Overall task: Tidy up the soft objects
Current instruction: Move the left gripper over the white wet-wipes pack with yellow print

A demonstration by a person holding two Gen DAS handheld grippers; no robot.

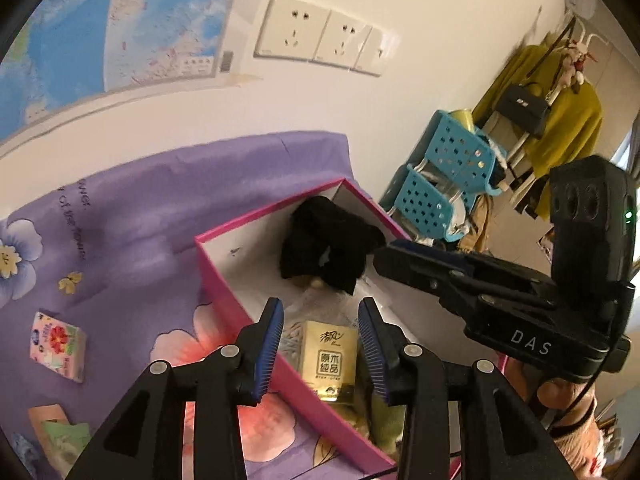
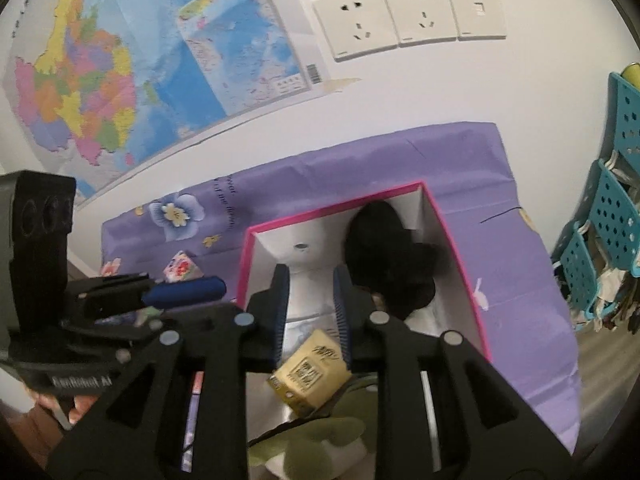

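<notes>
On the purple floral cloth, the gold tissue pack lies upright in the pink box, lower centre, between the left gripper's wide, empty fingers; the right gripper is likewise spread.

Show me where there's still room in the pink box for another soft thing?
The pink box has bare white floor in its far left part, between the left wall and the black cloth. The near end is crowded: gold tissue pack, clear wrapper, green soft thing. Outside, purple cloth lies bare.
</notes>
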